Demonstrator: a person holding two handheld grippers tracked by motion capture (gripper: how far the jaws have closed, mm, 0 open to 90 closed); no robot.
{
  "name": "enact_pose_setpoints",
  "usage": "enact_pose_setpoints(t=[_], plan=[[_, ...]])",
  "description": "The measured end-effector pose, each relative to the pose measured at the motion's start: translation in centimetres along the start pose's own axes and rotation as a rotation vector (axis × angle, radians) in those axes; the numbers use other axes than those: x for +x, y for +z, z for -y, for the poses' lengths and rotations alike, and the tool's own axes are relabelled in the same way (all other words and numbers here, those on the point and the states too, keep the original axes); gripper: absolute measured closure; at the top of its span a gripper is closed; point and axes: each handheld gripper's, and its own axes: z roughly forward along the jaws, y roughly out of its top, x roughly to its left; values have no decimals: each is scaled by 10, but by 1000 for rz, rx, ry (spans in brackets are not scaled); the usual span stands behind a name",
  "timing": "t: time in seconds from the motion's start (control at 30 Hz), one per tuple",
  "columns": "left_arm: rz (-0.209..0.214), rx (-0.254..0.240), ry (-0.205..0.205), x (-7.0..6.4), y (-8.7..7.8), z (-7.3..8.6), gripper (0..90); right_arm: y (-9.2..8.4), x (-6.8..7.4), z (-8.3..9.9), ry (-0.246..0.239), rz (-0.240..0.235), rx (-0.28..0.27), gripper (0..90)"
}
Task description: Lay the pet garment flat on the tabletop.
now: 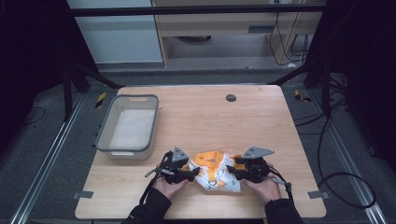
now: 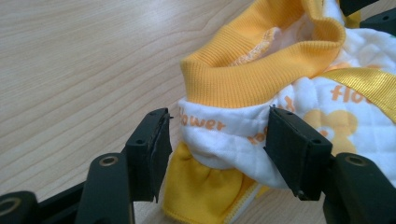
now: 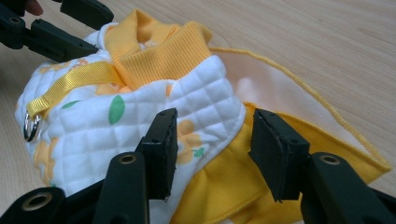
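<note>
two grippers: both lie low at the near edge of the light wooden table (image 1: 205,112), one on each side of a bunched garment.
garment: a small quilted white cloth piece with orange flower print, yellow ribbed collar and yellow lining (image 1: 215,171); it lies crumpled on the table near the front edge, between the two grippers.
garment detail: a shiny yellow ribbon strap (image 3: 70,81) runs across the quilted top and ends in a small metal ring (image 3: 31,126); the word "flower" is printed in orange on the white fabric.
left gripper (image 1: 194,173): held in the person's left hand, pointing at the garment's left end.
left jaws: standing wide apart; in the left gripper view a fold of the white quilted fabric bulges between them, the right-hand jaw touching or almost touching the cloth, the left-hand jaw clear of it with a gap; nothing is pinched.
right gripper (image 1: 233,172): held in the person's right hand, pointing at the garment's right end.
right jaws: partly open; in the right gripper view they straddle the edge where white quilting meets the yellow lining; whether the pads press on the fabric i cannot tell.
bin: a grey rectangular plastic tub with a pale inside (image 1: 103,135) stands on the table's left part, well apart from the garment.
table mark: a small dark round disc (image 1: 230,97) sits near the far edge.
</note>
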Motion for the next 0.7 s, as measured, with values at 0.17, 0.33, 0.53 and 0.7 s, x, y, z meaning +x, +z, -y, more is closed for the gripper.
enact_pose_setpoints(t=[0.17,0.33,0.53,0.7], plan=[[-2,12,12,-2,2,1,414,4,-1,0,-11,-1,-1,512],[5,18,13,-3,6,2,440,6,-4,-1,-18,-5,-15,493],[9,17,4,-2,7,3,467,11,-5,-1,-16,-10,-6,506],[13,22,-6,-1,10,4,514,13,-3,1,-15,-18,31,613]])
